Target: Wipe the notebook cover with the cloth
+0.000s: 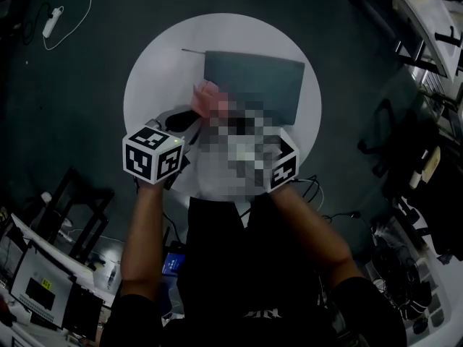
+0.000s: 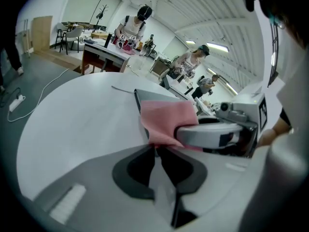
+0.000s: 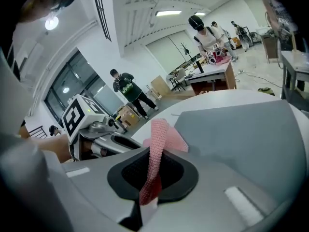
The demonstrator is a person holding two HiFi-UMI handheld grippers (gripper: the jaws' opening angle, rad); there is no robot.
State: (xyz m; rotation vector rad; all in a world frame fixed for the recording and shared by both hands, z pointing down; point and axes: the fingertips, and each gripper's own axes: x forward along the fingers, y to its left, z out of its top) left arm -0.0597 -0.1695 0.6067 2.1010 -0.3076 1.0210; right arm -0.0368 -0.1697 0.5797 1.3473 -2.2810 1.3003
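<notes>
A dark grey-green notebook [image 1: 253,84] lies shut on the far half of the round white table [image 1: 148,78]. A pink cloth [image 1: 205,100] hangs just above the notebook's near left corner, held between both grippers. In the left gripper view the left gripper [image 2: 155,147] is shut on a corner of the pink cloth [image 2: 166,121], with the notebook [image 2: 148,96] behind it. In the right gripper view the right gripper [image 3: 153,170] is shut on a rolled strip of the cloth [image 3: 157,144], and the notebook [image 3: 241,129] lies beyond. In the head view the right gripper's jaws are hidden; only its marker cube [image 1: 284,163] shows.
A thin dark pen [image 1: 192,50] lies on the table by the notebook's far left corner. A white power strip with a cord [image 1: 52,22] is on the dark floor at far left. Racks and equipment crowd the floor around me. People stand at benches in the background [image 2: 133,28].
</notes>
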